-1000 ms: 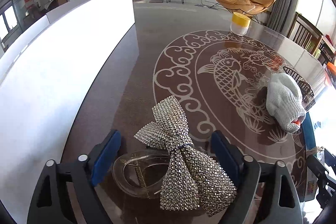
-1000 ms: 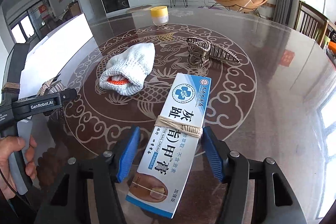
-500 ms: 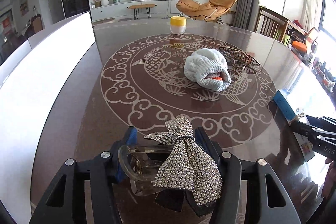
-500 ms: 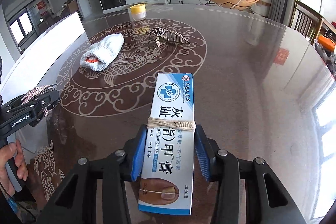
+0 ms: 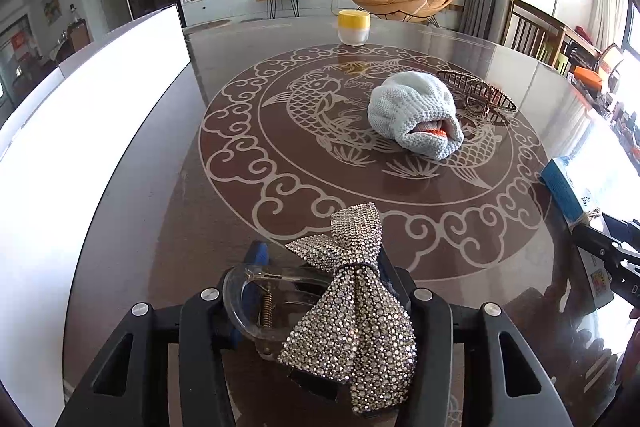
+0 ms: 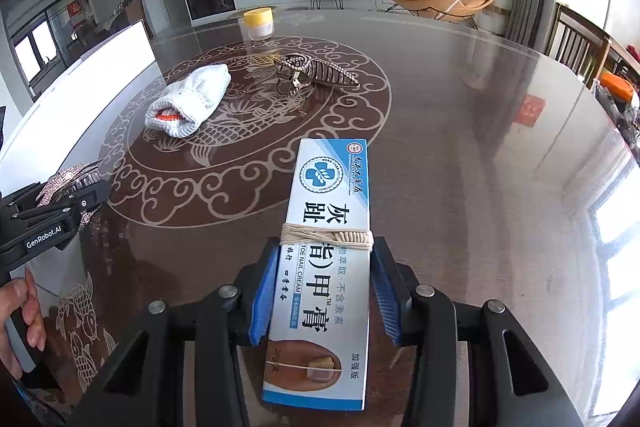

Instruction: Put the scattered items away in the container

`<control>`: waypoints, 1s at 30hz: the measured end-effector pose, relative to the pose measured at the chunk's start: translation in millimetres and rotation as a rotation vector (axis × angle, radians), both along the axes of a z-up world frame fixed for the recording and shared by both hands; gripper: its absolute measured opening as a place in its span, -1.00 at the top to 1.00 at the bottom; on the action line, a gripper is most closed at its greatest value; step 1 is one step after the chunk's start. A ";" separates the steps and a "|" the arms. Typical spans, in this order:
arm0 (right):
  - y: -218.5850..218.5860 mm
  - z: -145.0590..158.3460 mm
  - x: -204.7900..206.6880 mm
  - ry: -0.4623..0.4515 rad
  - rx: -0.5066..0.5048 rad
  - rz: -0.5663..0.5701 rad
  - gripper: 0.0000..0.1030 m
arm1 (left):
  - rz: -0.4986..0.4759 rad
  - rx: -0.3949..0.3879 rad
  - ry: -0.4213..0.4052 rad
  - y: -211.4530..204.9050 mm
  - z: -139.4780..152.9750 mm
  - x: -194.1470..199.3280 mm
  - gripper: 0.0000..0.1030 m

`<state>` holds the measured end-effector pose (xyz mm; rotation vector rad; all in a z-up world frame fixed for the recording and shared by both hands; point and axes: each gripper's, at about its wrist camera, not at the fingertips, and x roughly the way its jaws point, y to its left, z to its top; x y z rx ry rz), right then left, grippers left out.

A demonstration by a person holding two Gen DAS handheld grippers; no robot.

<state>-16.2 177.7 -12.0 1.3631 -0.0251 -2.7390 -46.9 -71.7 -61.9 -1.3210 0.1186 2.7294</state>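
A rhinestone bow hair clip (image 5: 356, 307) with a clear claw sits between the blue pads of my left gripper (image 5: 320, 255). The jaws are closing and press on the clip's clear body. My right gripper (image 6: 326, 251) is shut on a white and blue nail cream box (image 6: 332, 211) bound with a rubber band; the box sticks out forward over the table. In the right wrist view the left gripper (image 6: 86, 187) shows at the left edge with the bow (image 6: 60, 179). A white knitted sock (image 5: 416, 111) and a gold claw clip (image 5: 476, 95) lie on the fish pattern.
The dark glossy round table (image 5: 160, 227) carries a yellow-lidded jar (image 5: 354, 27) at its far side. A long white surface (image 5: 80, 127) runs along the table's left edge. Wooden chairs (image 5: 532, 31) stand at the far right. A hand (image 6: 20, 327) holds the left gripper's handle.
The left jaws closed from wide apart onto the bow clip and the view swung right toward the table's middle. The right jaws narrowed onto the cream box, which straightened between them.
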 end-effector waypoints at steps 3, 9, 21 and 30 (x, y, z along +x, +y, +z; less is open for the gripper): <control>-0.7 -0.3 0.8 0.004 0.004 0.000 0.13 | -0.001 -0.005 0.000 0.6 -0.3 0.7 0.01; -4.3 -1.9 1.2 0.017 0.033 0.003 0.12 | -0.002 -0.027 0.005 2.8 0.3 1.5 0.01; -3.8 -2.9 2.2 0.025 0.042 0.004 0.12 | -0.005 -0.052 0.012 5.2 1.5 2.7 0.01; -3.8 -2.8 2.4 0.024 0.049 0.007 0.09 | 0.051 -0.006 -0.017 -6.6 -1.0 -2.1 -0.40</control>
